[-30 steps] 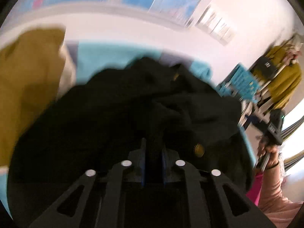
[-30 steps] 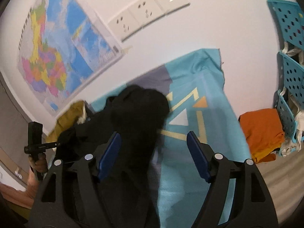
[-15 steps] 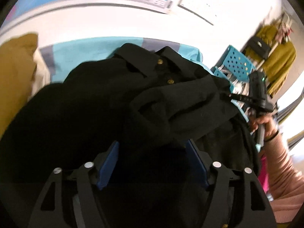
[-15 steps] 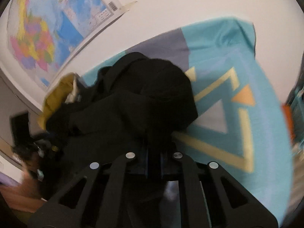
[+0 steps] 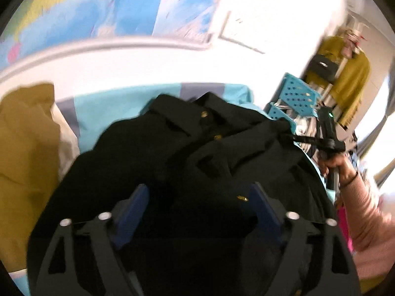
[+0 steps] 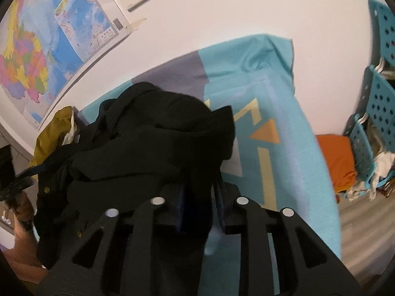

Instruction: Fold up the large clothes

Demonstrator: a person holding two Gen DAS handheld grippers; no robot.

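Observation:
A large black garment with gold buttons [image 5: 187,148] lies bunched on a table covered by a turquoise patterned cloth [image 6: 291,162]. In the left wrist view my left gripper [image 5: 197,204] is open just over the garment, its blue pads [image 5: 133,207] spread wide with black cloth between and below them. In the right wrist view my right gripper [image 6: 200,197] is shut on a fold of the black garment [image 6: 167,138] near its right edge. The right gripper also shows in the left wrist view [image 5: 325,133], held by a hand in a pink sleeve.
A mustard-yellow garment [image 5: 27,162] lies at the table's left end. Turquoise perforated crates [image 6: 377,103] and an orange folded cloth [image 6: 338,157] stand to the right of the table. A wall with a map [image 6: 37,49] and sockets is close behind.
My left gripper has let go of the black garment and opened wide. My right gripper has closed on a fold of it and now pulls that fold up a little.

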